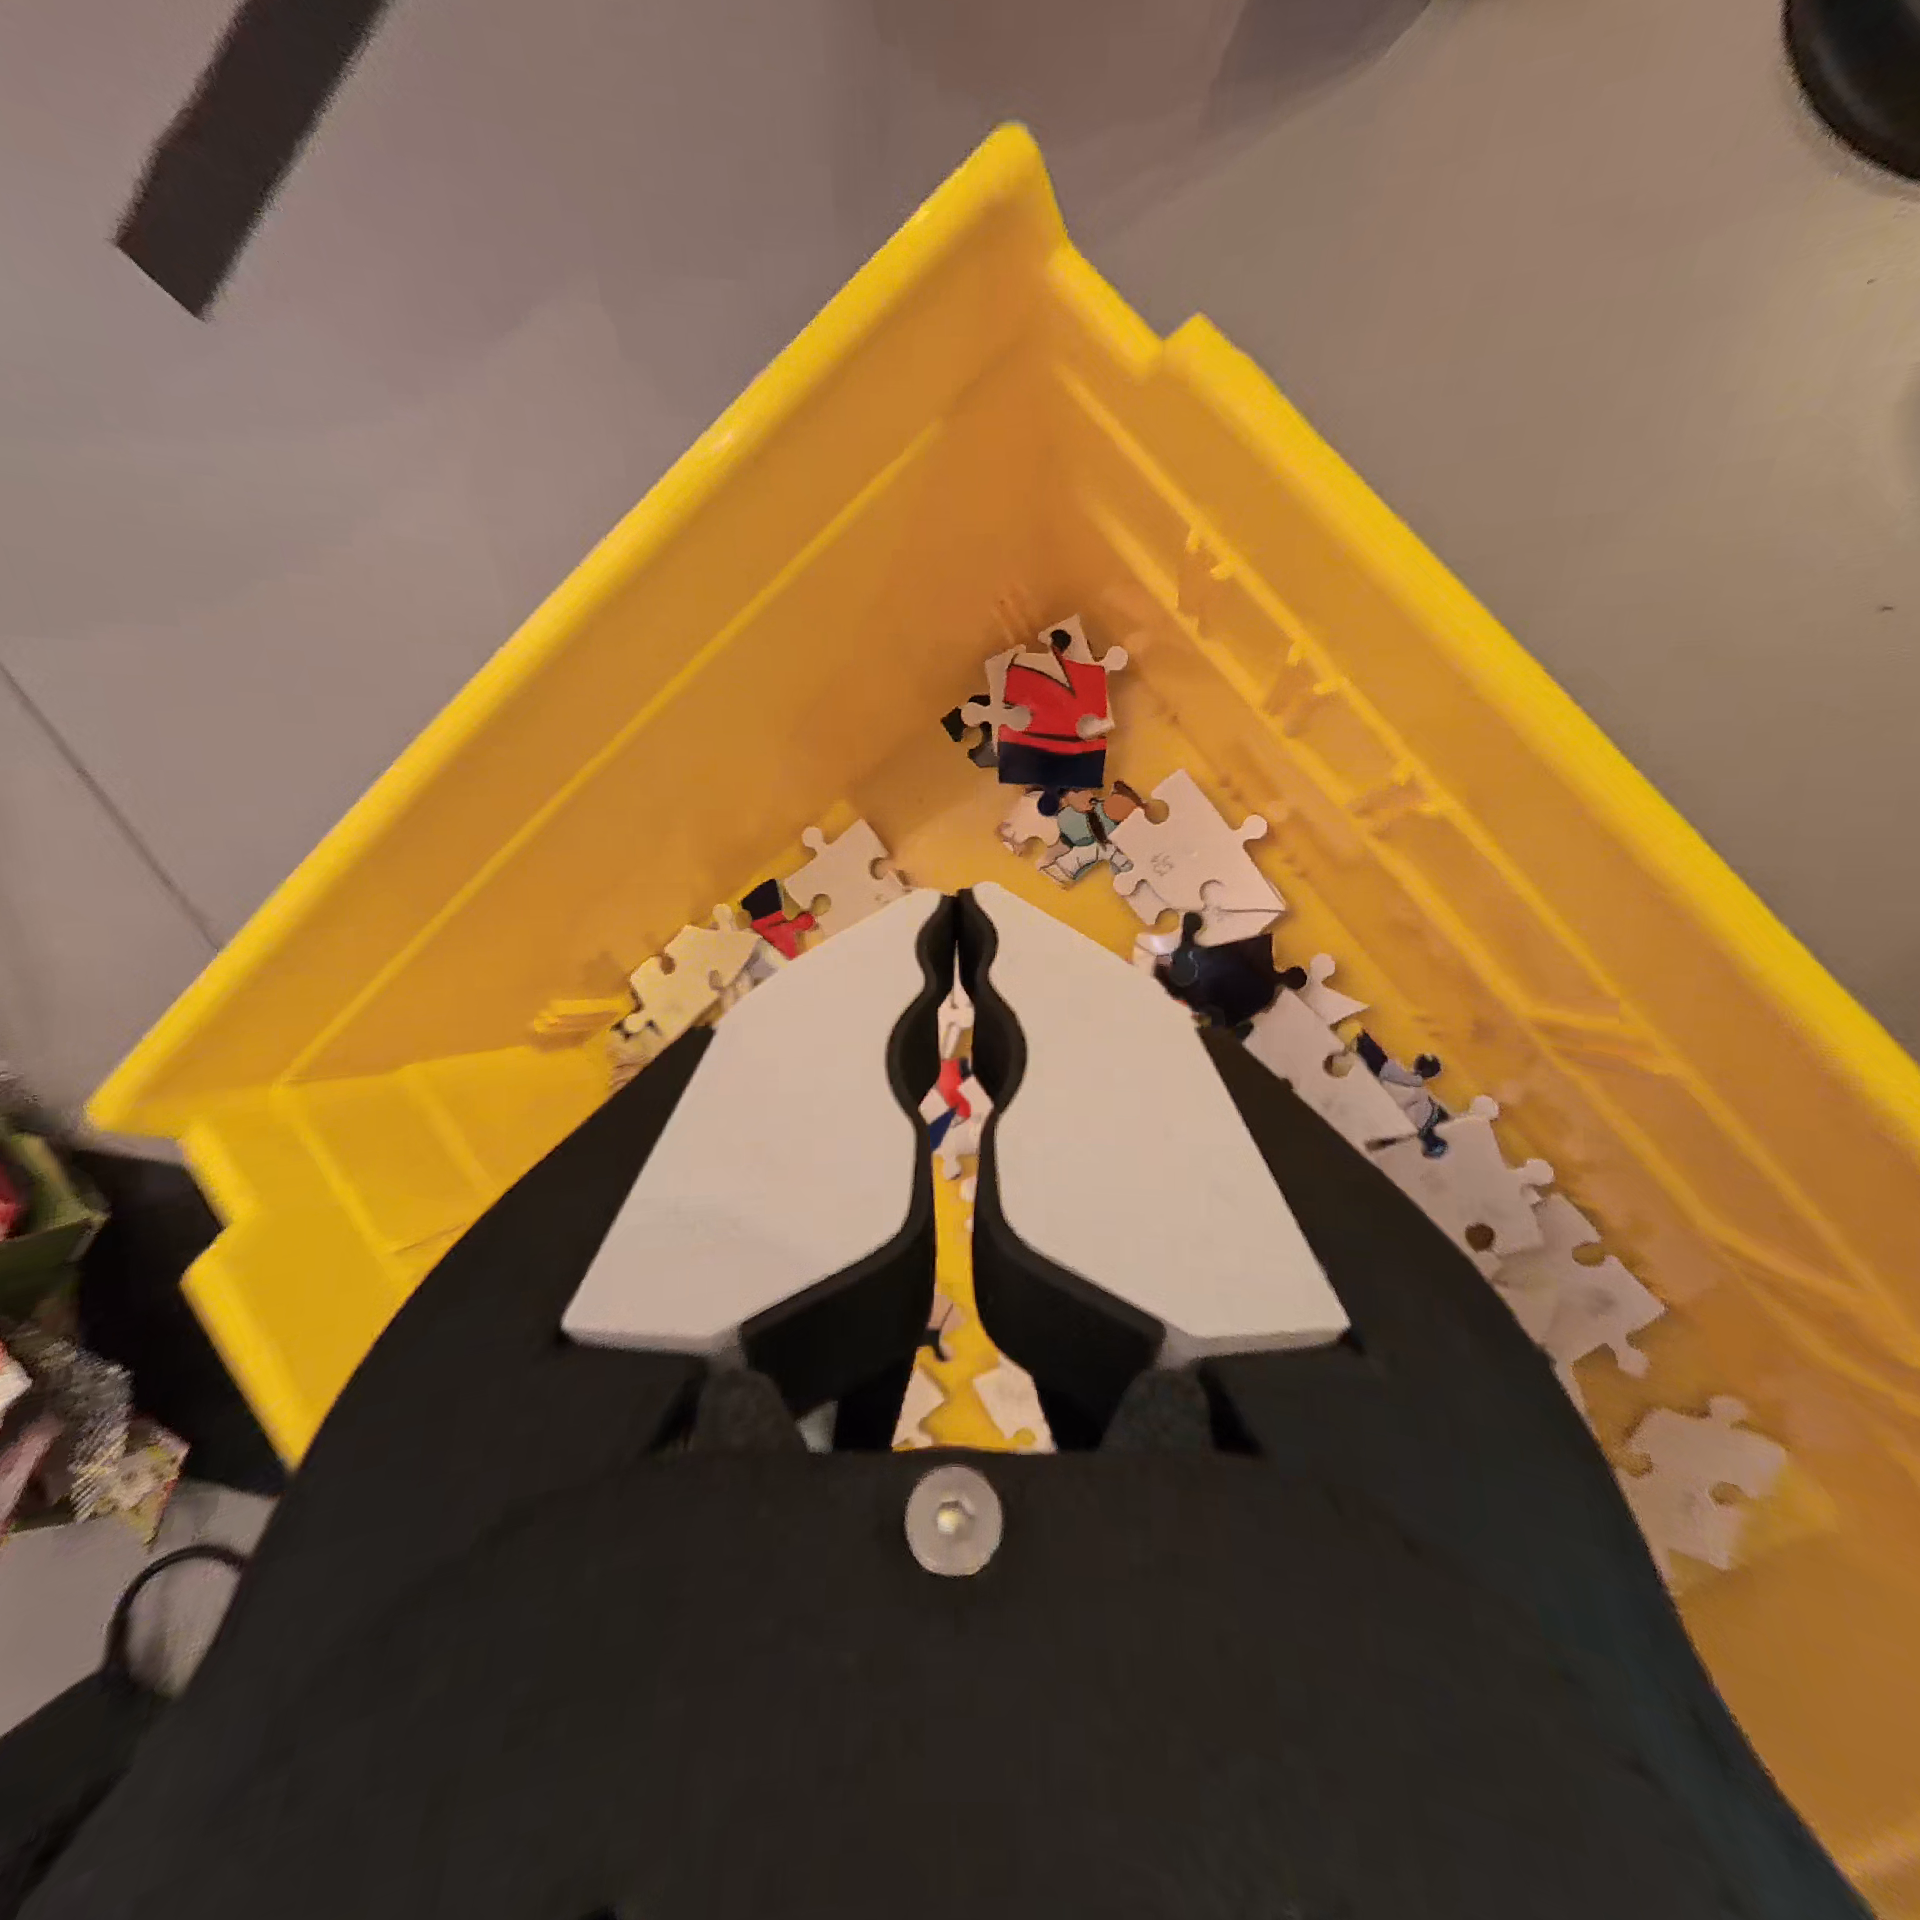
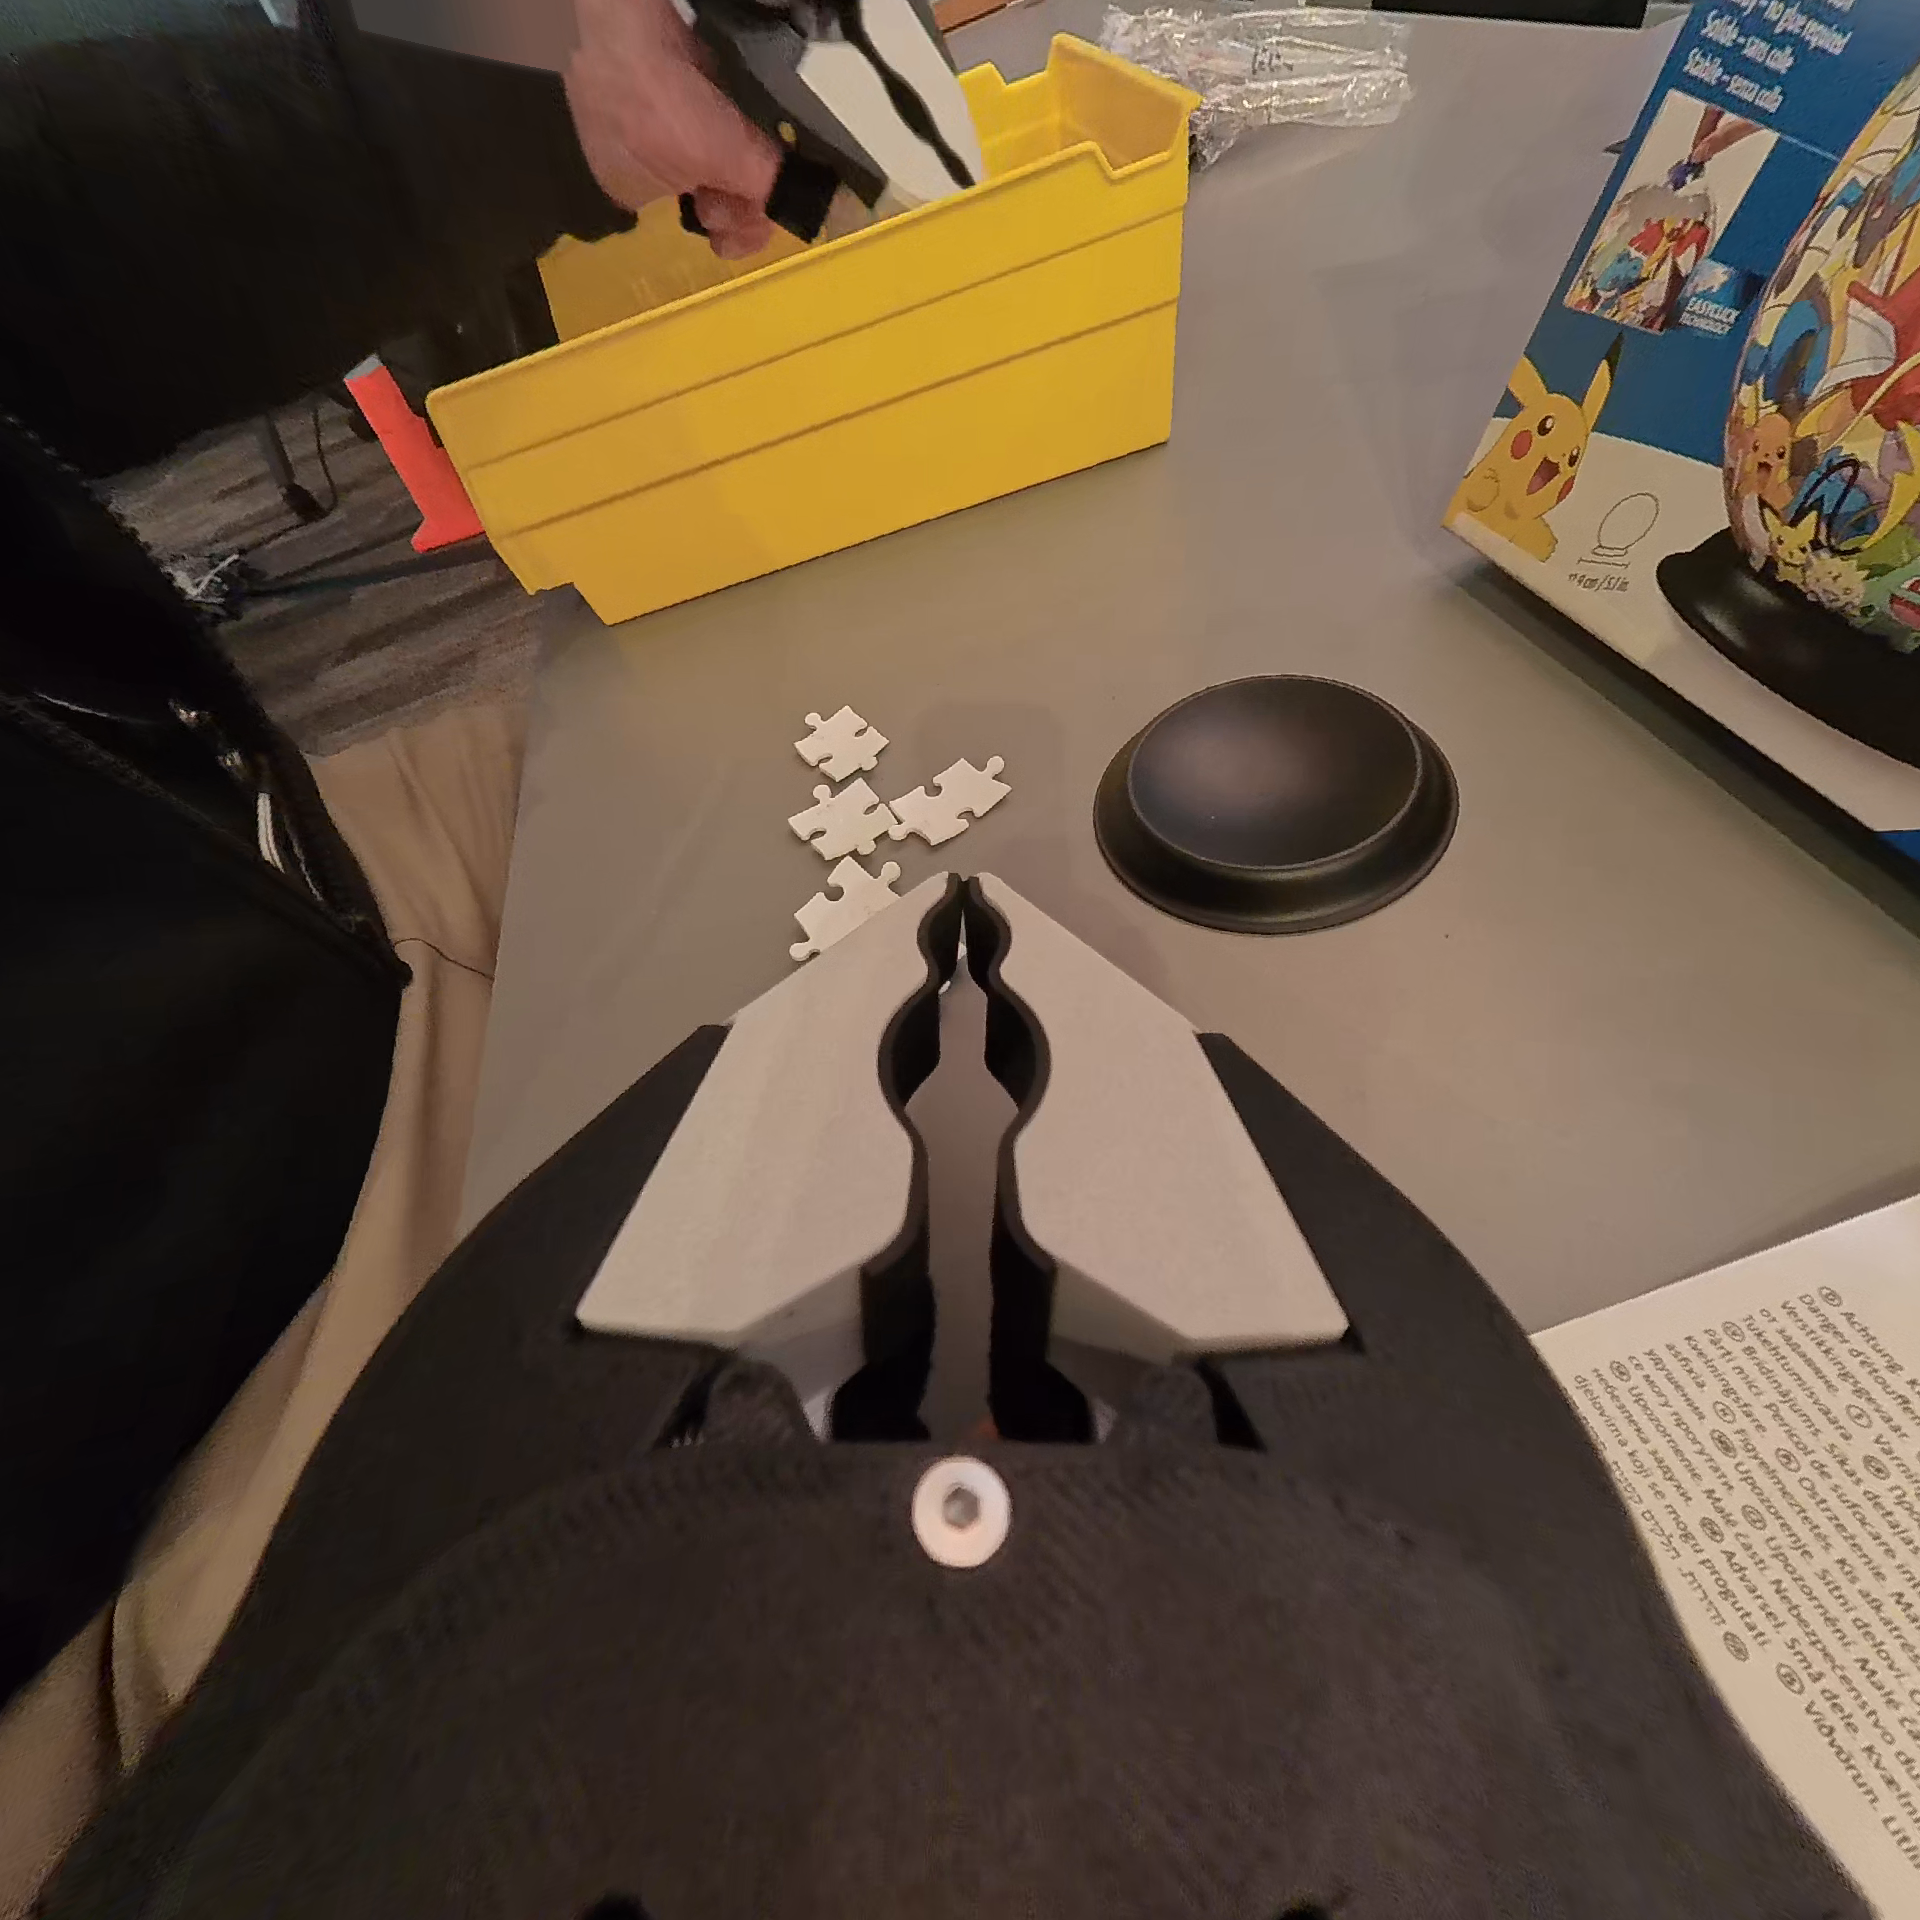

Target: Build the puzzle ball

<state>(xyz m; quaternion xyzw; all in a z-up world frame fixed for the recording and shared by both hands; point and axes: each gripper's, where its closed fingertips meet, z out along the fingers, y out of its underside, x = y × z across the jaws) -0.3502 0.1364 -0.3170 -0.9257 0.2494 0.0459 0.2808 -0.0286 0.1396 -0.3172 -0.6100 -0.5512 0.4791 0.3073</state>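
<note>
**Both grippers closed and empty as left one dips into yellow bin**

Your left gripper (image 1: pixel 956 902) points down into the yellow bin (image 1: pixel 790 582), jaws pressed together at the tips with nothing caught between them. Loose puzzle pieces (image 1: pixel 1455 1174) lie scattered across the bin's floor, most showing their pale backs. One red-and-black piece (image 1: pixel 1055 717) leans near the bin's far corner, and a white face-down piece (image 1: pixel 1195 852) lies just beside it, nearer the gripper. Seen from the right wrist, your hand (image 2: pixel 675 135) grips the left gripper (image 2: pixel 925 135) above the bin (image 2: pixel 831 416), its tips dropping behind the near wall.

Your right gripper (image 2: pixel 961 891) hangs over the grey worktop (image 2: pixel 1195 1091), on the near side of the bin and well apart from it. Its jaws are closed to a bare slit at the tips and hold nothing. Four white puzzle pieces (image 2: pixel 894 805) lie face down on the worktop between the bin and the right gripper; the nearest is partly hidden by the left finger. A round black stand (image 2: pixel 1276 805) sits to the right of those pieces, in front of the bin. The puzzle ball's box (image 2: pixel 1725 343) stands to the right of the bin. A printed leaflet (image 2: pixel 1745 1507) lies at the near right edge. Crinkled clear plastic (image 2: pixel 1268 62) rests behind the bin.
</note>
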